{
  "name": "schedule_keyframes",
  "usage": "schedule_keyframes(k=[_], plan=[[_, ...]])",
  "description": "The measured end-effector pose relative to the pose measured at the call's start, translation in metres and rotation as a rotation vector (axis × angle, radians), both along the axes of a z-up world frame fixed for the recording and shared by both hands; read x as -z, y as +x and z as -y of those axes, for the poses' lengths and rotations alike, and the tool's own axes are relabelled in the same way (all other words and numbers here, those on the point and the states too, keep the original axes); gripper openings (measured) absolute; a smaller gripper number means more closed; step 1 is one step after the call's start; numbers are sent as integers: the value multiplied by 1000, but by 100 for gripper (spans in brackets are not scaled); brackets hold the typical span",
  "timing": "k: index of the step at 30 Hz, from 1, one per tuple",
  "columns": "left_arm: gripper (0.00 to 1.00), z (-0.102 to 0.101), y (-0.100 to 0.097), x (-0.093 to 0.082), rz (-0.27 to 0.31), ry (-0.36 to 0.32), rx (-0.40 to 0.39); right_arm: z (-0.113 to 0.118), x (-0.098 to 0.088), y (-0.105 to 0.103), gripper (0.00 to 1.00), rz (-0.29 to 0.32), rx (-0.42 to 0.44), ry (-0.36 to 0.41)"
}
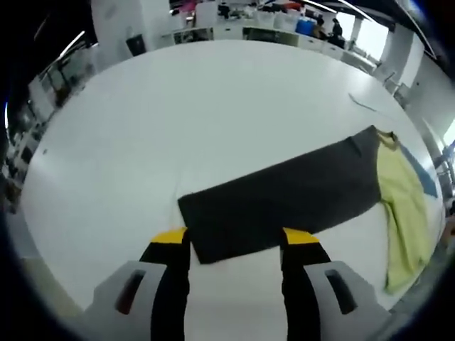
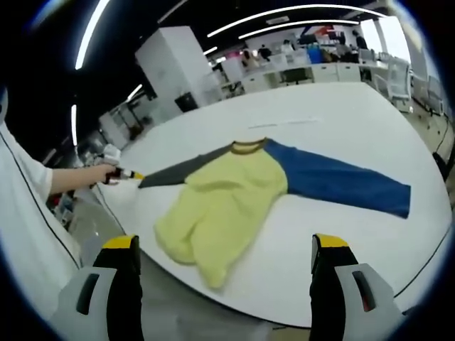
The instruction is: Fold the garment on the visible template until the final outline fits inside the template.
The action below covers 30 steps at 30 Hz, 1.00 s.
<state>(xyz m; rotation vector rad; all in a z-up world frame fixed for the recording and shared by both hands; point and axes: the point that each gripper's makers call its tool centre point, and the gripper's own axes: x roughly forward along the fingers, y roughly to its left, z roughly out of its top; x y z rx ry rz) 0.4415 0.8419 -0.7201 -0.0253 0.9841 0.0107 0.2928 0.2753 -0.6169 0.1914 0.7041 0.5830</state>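
A long-sleeved garment lies flat on the white table (image 1: 213,106). Its body is yellow (image 2: 220,206), with one dark grey sleeve (image 1: 284,195) and one blue sleeve (image 2: 341,185). My left gripper (image 1: 234,238) is open, and the grey sleeve's cuff end lies just beyond and between its yellow-tipped jaws. In the right gripper view, the left gripper (image 2: 117,172) sits at that cuff, held by a person's hand. My right gripper (image 2: 224,245) is open with its jaws wide, low in front of the yellow hem, which reaches the table's near edge.
A thin pale strip (image 2: 291,122) lies on the table beyond the collar (image 2: 249,146). The table's far half is bare white surface. A person's white sleeve (image 2: 28,213) is at the left. Desks, cabinets and people stand far behind the table.
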Motion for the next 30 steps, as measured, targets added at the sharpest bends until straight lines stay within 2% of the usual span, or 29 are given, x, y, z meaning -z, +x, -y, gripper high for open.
schedule_keyframes(k=[3, 12, 18, 30], plan=[[50, 8, -8, -2, -15, -14, 22, 1, -2, -4, 100, 6, -3, 4], [62, 32, -33, -9, -15, -63, 85, 3, -5, -16, 100, 21, -12, 7], [67, 45, -51, -17, -8, -92, 125, 6, -7, -24, 100, 30, -16, 7], [84, 86, -89, -40, 7, -129, 208, 6, -12, -39, 100, 41, -42, -6]])
